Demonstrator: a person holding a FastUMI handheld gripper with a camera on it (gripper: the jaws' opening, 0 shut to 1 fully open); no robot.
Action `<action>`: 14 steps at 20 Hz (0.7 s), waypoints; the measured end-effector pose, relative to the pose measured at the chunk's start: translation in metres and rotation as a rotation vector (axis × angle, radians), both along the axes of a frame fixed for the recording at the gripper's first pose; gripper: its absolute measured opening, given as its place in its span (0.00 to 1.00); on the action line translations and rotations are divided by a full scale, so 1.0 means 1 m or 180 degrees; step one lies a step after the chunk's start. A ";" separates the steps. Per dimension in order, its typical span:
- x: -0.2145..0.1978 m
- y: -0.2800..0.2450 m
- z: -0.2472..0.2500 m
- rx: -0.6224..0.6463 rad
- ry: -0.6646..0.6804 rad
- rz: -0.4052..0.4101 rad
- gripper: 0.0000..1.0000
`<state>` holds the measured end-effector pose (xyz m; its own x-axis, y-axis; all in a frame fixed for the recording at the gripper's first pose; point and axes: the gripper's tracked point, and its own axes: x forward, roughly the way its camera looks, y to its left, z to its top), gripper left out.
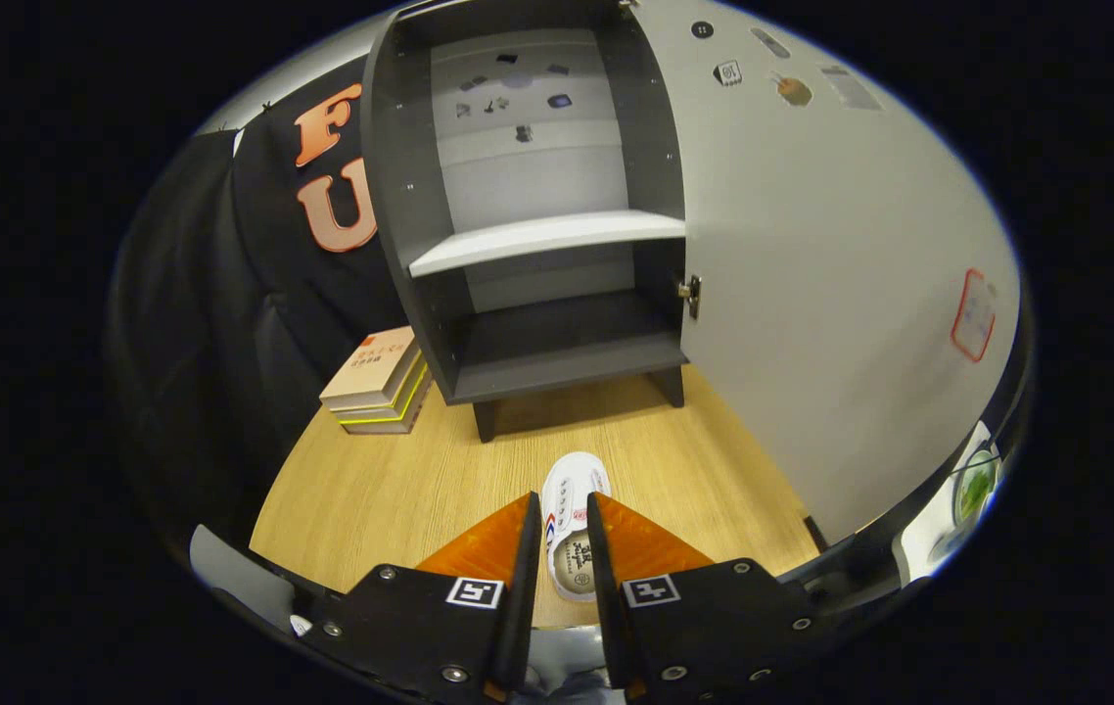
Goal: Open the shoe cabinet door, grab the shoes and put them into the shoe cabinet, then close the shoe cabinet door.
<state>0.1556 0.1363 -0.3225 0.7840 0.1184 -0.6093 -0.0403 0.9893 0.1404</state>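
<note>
A small white shoe (577, 490) with red and blue side marks lies between my fingers, toe pointing toward the cabinet. My gripper (562, 501) is shut on the shoe, both fingers pressing its sides near the heel opening. Beyond the fingers stands the dark grey shoe cabinet (400, 186) on short legs on the wooden table. Its door (831, 294) is swung wide open to the right. Inside, a pale shelf (547, 240) divides an upper space from a lower compartment (567, 343), and both hold no shoes.
A stack of books (376, 387) lies on the wooden table (391, 490) just left of the cabinet's foot. Black cloth walls the left side. The open door's lower edge reaches down to the table on the right of the shoe.
</note>
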 end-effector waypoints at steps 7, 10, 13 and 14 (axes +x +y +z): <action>0.000 0.027 -0.096 0.0202 0.0586 0.0072 0.33; 0.004 0.034 -0.125 0.0232 0.0753 0.0069 0.35; 0.010 0.038 -0.147 0.0244 0.0872 0.0058 0.36; 0.013 0.039 -0.153 0.0241 0.0898 0.0051 0.36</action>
